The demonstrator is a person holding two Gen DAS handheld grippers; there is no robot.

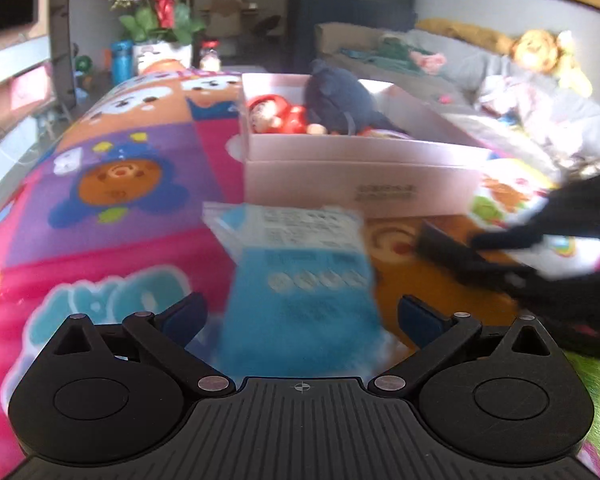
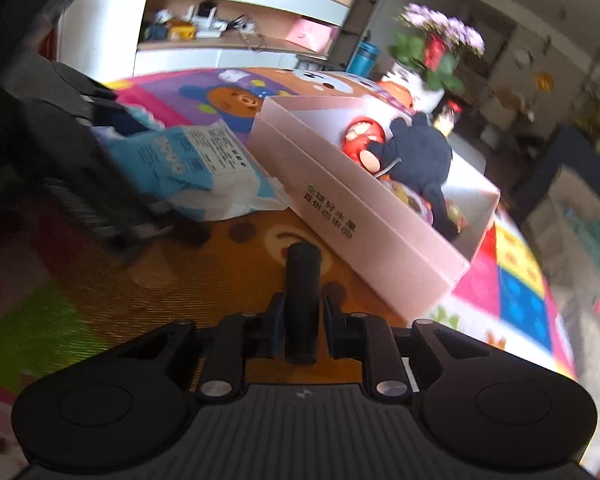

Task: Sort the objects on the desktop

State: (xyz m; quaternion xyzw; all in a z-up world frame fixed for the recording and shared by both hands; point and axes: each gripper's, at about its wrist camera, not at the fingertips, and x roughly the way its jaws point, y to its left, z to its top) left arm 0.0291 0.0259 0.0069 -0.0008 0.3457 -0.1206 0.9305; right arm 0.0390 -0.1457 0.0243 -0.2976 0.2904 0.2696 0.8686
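- The right claw (image 2: 303, 322) is matt black plastic with ribbed housing and bright metal pivot pins; its blue pads look rubbery.
- Between those pads sits a black cylinder (image 2: 303, 300), smooth and dull.
- Ahead and right of it, the pink box (image 2: 380, 236) is smooth matt card.
- Inside that box lie a dark blue plush toy (image 2: 420, 152) of fuzzy cloth and a glossy red doll (image 2: 362, 136).
- Ahead of the left claw (image 1: 302, 318), the blue packet (image 1: 300, 280) is shiny crinkled film.
- The printed mat (image 2: 100, 300) on the worktop looks finely ribbed.
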